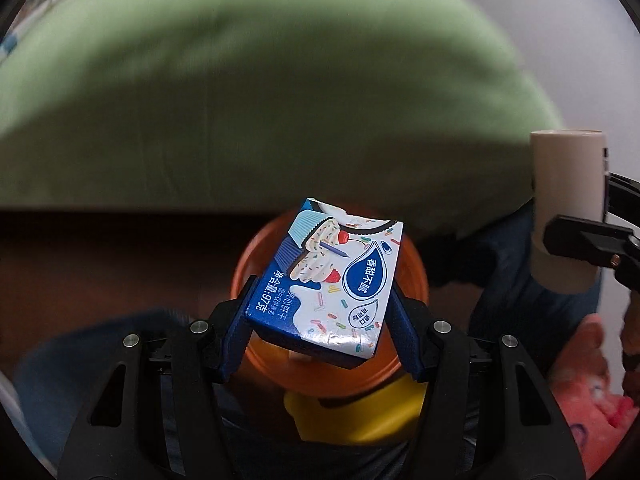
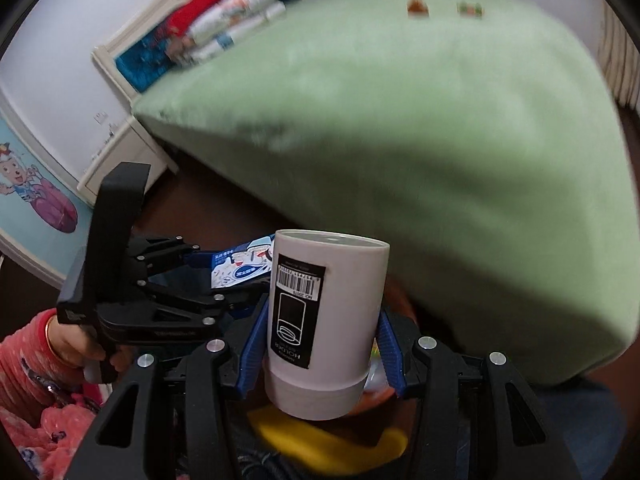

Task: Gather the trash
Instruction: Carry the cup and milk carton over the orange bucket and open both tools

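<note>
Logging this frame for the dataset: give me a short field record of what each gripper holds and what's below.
left gripper: shut on cookie box
right gripper: shut on white cylinder holder, upright, barcode label facing camera
below box: orange bin, open
behind: green bed cover
yellow object: under bin rim, identity unclear
</note>
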A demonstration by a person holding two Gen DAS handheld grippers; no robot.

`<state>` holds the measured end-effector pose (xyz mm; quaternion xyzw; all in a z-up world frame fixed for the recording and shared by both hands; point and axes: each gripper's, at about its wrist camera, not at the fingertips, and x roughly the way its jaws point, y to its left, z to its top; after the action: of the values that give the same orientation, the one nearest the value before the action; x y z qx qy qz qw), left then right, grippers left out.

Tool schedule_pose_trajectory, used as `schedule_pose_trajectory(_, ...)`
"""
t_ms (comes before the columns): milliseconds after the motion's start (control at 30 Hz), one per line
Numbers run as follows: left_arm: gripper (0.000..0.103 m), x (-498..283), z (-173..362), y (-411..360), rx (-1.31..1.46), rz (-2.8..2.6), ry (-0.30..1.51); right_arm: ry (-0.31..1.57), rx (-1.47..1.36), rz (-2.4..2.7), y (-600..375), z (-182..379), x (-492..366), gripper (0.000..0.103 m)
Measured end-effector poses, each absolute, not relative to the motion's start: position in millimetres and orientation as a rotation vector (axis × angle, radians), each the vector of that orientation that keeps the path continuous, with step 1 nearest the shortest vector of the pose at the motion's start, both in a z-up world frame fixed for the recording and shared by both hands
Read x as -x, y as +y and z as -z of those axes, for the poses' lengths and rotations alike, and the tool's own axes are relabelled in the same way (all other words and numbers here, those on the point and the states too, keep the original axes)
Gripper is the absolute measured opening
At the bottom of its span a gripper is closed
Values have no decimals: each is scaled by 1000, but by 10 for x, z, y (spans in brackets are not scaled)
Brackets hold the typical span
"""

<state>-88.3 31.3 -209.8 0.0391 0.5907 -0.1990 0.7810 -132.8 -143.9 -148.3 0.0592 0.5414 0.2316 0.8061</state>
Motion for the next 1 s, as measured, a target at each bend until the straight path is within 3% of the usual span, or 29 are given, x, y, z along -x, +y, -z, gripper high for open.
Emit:
schedule_pose_trajectory(400,59,879,2707,286,-50,298,1428,1346,-83,-471,-1179,2168,1260,49)
schedule_pose_trajectory(800,59,903,2970,271,-28,275,1519,1406,-104,-434,-1180,2298,1174,49)
schedule_pose_trajectory(867,62,902,2984,274,-19,277,1528,1403,-105,-422,-1197,2308,1186,50)
schedule_pose_trajectory(933,67,891,2995,286,-14,261,1525,1400,-115,-408,-1234,2335,1192,62)
schedule_pose_trajectory(1000,69,883,2985,323,-4,247,1526,1399,-128,-397,-1271,2333,1191,62)
